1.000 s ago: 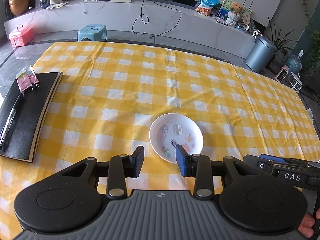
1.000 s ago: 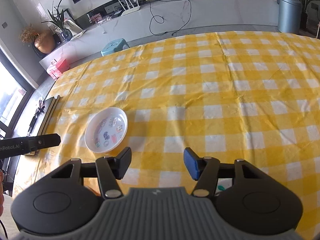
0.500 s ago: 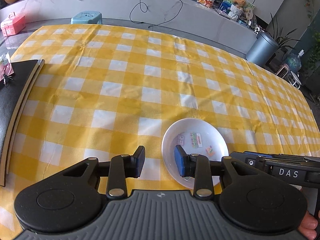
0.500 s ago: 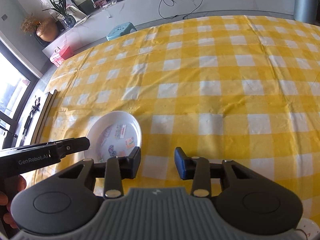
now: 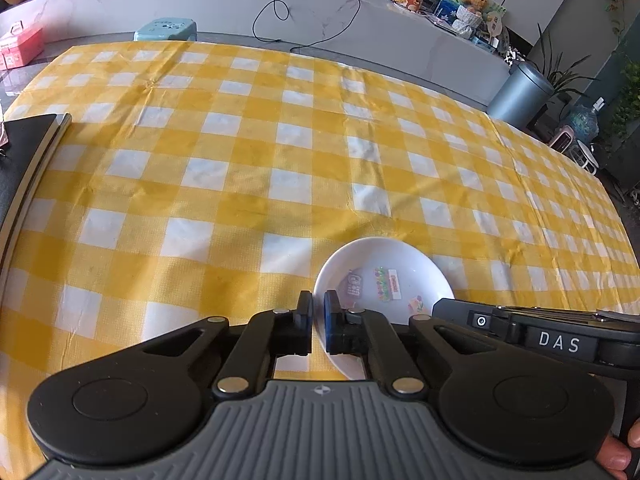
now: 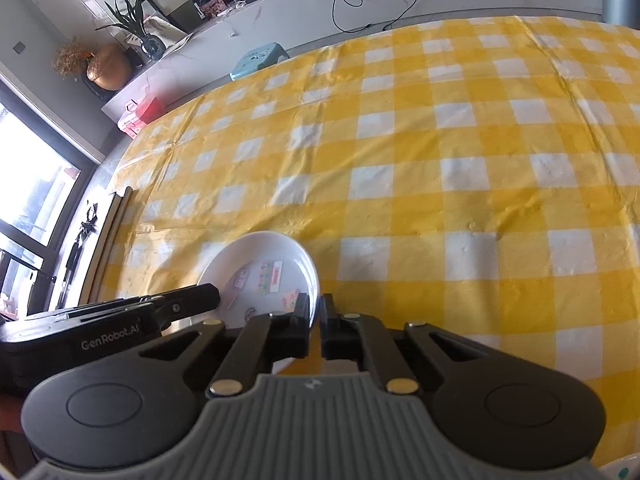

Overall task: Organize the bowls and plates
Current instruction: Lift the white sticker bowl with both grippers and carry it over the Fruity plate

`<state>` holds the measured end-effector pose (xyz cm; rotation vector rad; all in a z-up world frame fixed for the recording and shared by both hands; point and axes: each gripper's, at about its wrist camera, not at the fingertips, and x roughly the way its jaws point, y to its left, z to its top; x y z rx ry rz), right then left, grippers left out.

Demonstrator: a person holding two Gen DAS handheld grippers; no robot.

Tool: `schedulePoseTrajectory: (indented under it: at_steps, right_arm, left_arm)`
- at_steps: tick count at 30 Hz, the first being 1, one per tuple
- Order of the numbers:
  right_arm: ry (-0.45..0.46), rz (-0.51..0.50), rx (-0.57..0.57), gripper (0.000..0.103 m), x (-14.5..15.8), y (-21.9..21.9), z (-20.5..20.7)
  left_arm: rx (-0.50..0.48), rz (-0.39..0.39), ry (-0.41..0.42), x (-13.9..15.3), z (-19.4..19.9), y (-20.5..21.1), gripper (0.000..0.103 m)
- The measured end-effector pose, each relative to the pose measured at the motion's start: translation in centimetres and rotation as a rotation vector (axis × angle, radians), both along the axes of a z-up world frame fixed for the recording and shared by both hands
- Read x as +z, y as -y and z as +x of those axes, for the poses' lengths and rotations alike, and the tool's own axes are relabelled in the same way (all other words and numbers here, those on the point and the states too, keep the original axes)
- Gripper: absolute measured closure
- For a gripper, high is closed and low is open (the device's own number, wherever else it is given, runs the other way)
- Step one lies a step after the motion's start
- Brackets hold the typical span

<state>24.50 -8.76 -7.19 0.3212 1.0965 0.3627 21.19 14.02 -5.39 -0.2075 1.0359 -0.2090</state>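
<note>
Two grippers on one white plate (image 5: 394,264), both clamped on its rim. My left gripper (image 5: 318,320) has its jaws nearly together with the plate's left edge pinched between them; one finger (image 5: 304,326) sits outside the rim, the other inside over the plate's well. My right gripper (image 6: 315,320) does the same on the opposite side: jaws narrowed onto the plate's (image 6: 260,256) right edge, rim running up through the slot between them.

Plate sits at the near middle of the table on the yellow-and-white checked tablecloth (image 5: 248,168). Cartoon stickers or prints show on its inner face (too small to read). In the right wrist view the plate looks tipped, right side higher, but I cannot tell if it is clear of the cloth.

Each gripper shows in the other's camera: the right one's black body with "DAS" lettering enters at the right of the left view, touching or overlapping the plate's near-right edge; the left one's body marked "GenRobot.AI" lies at the left of the right view, its tip over the plate's near-left part.

Elsewhere: a dark board (image 5: 24,152) at the left edge of the table, well apart from the plate. Past the far edge, a light blue stool (image 5: 166,29), a red box (image 5: 20,44) far left, a grey bin (image 5: 520,96) far right, and a long white counter (image 5: 320,16) with a loose black cable. Another white dish's rim (image 6: 624,470) peeks in at the near right corner of the right view.
</note>
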Motion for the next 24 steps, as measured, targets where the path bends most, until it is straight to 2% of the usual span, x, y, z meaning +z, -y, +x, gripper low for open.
schedulePoseTrajectory:
  at_steps: [5, 10, 17, 24]
  right_arm:
    - [0.016, 0.01, -0.017, 0.102, 1.1, 0.6, -1.0]
    - [0.05, 0.026, -0.044, 0.103, 3.3, 1.9, -2.6]
    - [0.122, 0.037, -0.08, 0.103, 7.4, 4.8, -6.2]
    - [0.153, 0.045, -0.147, 0.103, 10.0, 9.2, -11.0]
  left_arm:
    - [-0.009, -0.013, 0.015, 1.7, -0.9, 0.3, 0.099]
    - [-0.026, 0.001, 0.052, 4.9, -2.2, 1.7, 0.1]
    - [-0.071, 0.071, 0.107, 9.3, -5.2, 5.7, 0.1]
    - [-0.118, 0.089, 0.138, 11.0, -9.3, 9.9, 0.1]
